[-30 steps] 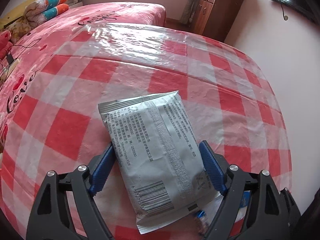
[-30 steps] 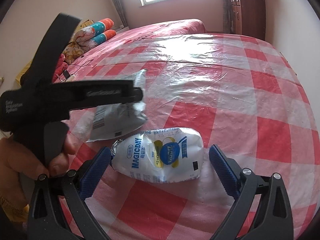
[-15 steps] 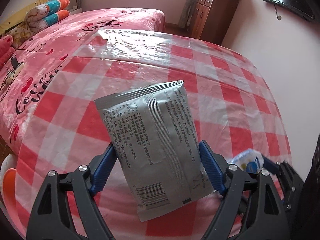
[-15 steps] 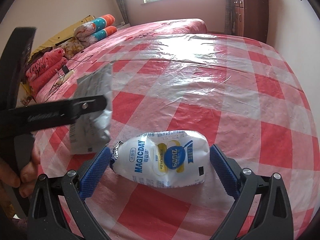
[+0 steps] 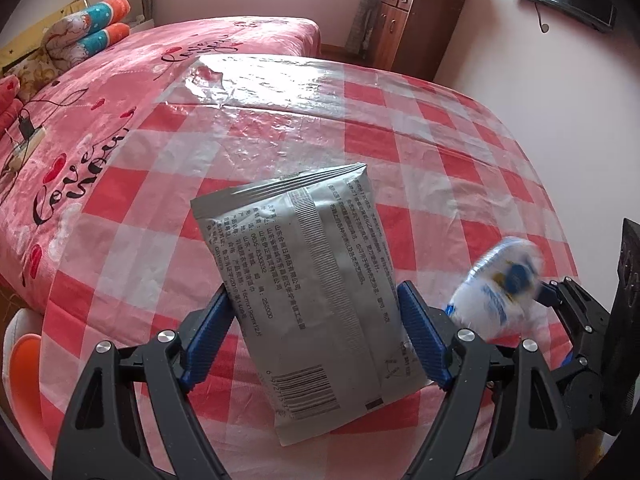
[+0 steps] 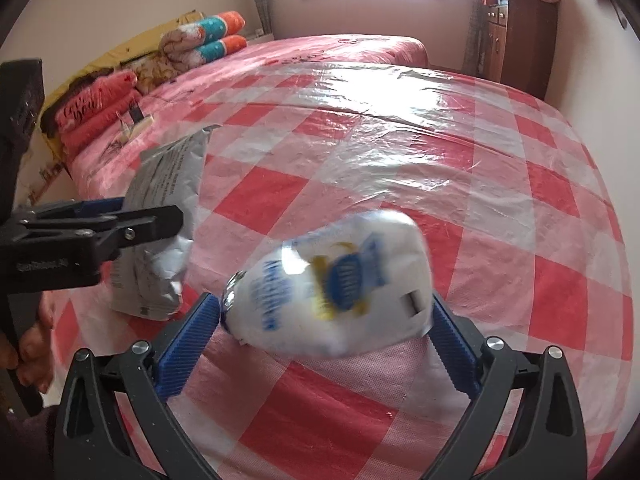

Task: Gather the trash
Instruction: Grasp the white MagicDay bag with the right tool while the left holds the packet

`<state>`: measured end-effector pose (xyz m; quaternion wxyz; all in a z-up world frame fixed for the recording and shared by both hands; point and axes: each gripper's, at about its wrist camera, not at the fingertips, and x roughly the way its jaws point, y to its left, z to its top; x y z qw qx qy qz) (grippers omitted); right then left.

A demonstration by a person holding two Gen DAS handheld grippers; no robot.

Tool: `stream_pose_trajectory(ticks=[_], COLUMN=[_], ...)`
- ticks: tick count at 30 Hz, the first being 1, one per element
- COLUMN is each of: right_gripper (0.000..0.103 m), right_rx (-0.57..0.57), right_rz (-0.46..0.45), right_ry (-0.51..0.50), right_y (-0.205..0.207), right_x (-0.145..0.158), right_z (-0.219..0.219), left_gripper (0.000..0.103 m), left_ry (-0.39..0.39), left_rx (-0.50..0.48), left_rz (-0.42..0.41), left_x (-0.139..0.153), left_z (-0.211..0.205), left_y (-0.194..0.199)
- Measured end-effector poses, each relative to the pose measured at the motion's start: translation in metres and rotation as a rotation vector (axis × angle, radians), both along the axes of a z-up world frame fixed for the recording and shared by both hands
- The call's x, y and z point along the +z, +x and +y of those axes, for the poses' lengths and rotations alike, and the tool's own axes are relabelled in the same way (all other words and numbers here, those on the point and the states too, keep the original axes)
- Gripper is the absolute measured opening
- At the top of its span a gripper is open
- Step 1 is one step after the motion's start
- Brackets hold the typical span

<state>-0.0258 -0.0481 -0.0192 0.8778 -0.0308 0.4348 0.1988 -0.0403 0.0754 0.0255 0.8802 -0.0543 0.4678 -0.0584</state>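
Note:
A grey foil packet [image 5: 304, 248] with printed text and a barcode hangs above the table, and my left gripper [image 5: 314, 292] is shut on its two sides. From the right wrist view the same packet [image 6: 172, 176] shows at the left, held by that left gripper [image 6: 152, 212]. A white and blue milk pouch [image 6: 340, 280], blurred and tilted, sits between the blue pads of my right gripper [image 6: 320, 300], which is shut on its ends. In the left wrist view the pouch [image 5: 500, 280] appears at the right, off the cloth.
A red and white checked plastic cloth [image 5: 360, 128] covers the table. Behind it lies a pink bed [image 5: 120, 100] with rolled quilts [image 5: 88, 28]. A brown cabinet [image 6: 520, 40] stands at the back right. A person's hand [image 6: 28, 344] grips the left tool.
The left gripper has carried the packet off the cloth and away to the left. The pouch has lifted and tilted in the right gripper, which closed onto its ends.

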Motion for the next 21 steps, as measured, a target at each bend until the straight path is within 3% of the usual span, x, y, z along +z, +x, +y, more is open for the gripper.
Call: stream_pose_trajectory(ticks=[11, 21], right_gripper=[0.098, 0.099], right_rx=[-0.057, -0.015], right_rz=[-0.002, 0.0], right_ry=[0.002, -0.033], right_y=[0.008, 0.015], right_x=[-0.001, -0.002], right_z=[-0.005, 0.018], left_gripper=[0.082, 0.082], left_ry=[-0.071, -0.095], left_rx=[-0.018, -0.035], left_rz=[0.01, -0.007], left_x=[-0.009, -0.011], left_z=[0.021, 0.034], left_y=[-0.007, -0.014])
